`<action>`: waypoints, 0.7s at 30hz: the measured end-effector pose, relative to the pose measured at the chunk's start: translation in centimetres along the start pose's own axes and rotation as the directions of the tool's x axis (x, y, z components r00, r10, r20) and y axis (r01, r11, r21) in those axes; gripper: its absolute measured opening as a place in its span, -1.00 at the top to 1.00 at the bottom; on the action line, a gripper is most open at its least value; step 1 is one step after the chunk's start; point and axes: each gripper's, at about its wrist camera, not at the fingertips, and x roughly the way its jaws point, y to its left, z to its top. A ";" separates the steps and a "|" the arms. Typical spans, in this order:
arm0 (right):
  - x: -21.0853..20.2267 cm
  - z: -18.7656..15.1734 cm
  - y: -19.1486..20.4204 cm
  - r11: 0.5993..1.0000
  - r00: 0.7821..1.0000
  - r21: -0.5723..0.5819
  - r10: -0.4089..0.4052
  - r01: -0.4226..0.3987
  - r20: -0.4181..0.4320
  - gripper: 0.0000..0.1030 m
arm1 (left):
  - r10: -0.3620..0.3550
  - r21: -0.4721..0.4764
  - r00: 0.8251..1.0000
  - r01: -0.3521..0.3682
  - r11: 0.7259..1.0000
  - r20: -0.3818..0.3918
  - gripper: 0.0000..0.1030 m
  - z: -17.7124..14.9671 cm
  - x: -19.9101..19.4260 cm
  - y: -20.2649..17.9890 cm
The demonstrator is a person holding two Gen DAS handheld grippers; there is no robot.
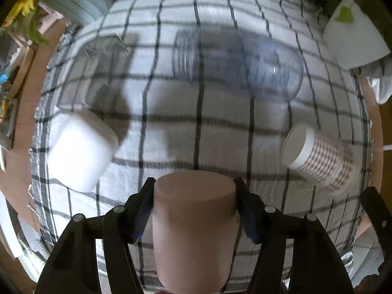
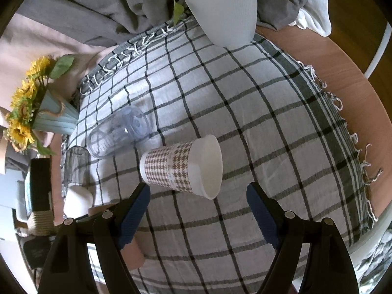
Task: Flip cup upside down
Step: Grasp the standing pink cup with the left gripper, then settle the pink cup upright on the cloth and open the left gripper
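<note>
A matte pinkish-brown cylindrical cup (image 1: 196,223) sits clamped between the blue-padded fingers of the left gripper (image 1: 194,210), closed end facing away, above the checked tablecloth (image 1: 220,132). The right gripper (image 2: 198,210) hangs spread wide and grasps nothing, near a houndstooth paper cup (image 2: 183,166) lying on its side. Beyond it lies a clear plastic tumbler (image 2: 117,132), also on its side.

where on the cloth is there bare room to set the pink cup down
Bare cloth lies between the houndstooth paper cup, the white planter and the fringed edge. Crowded: clear tumbler, dark glass and white cup.
</note>
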 end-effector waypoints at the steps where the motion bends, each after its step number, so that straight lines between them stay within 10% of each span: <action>1: -0.1 0.1 0.1 1.000 1.000 -0.003 0.004 -0.004 0.005 -0.57 | 0.000 -0.002 1.000 0.000 1.000 0.020 -0.20 0.1 -0.5 0.0; 21: -2.0 0.5 1.1 0.993 0.998 -0.119 0.005 0.002 0.059 -0.57 | -0.058 0.013 0.953 0.057 0.998 0.296 -0.17 -3.2 -5.6 0.6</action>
